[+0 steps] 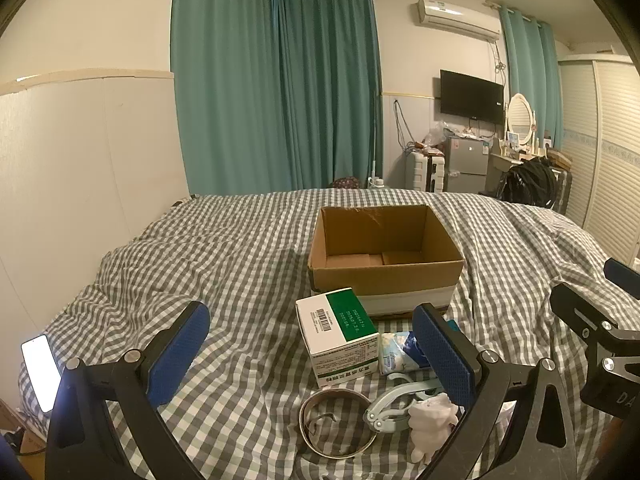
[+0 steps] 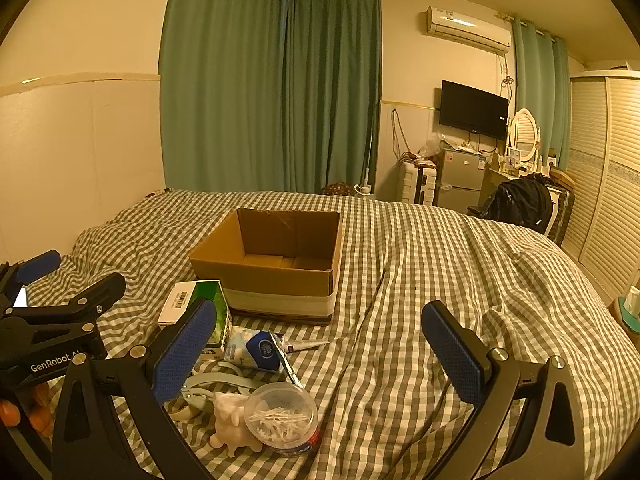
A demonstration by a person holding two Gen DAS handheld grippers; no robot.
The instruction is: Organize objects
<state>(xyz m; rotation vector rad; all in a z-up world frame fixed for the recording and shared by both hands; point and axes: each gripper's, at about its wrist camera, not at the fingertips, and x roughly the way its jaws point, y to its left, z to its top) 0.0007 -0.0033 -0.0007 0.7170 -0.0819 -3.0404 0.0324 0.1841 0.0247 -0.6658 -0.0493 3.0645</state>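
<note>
Both tools, left (image 1: 312, 354) & right (image 2: 318, 350), gape w/ nubby blue pads; square cardboard box (image 1: 386, 258) on checked bedding (image 1: 224, 248).

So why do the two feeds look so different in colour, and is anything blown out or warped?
Left wrist view: cooler, near-neutral white balance; the phone screen at the left edge is blown out to pure white. Right wrist view: strong yellow-orange cast, curtains dulled. Both: fisheye bends the walls and darkens the corners; the box stays sharp.
</note>
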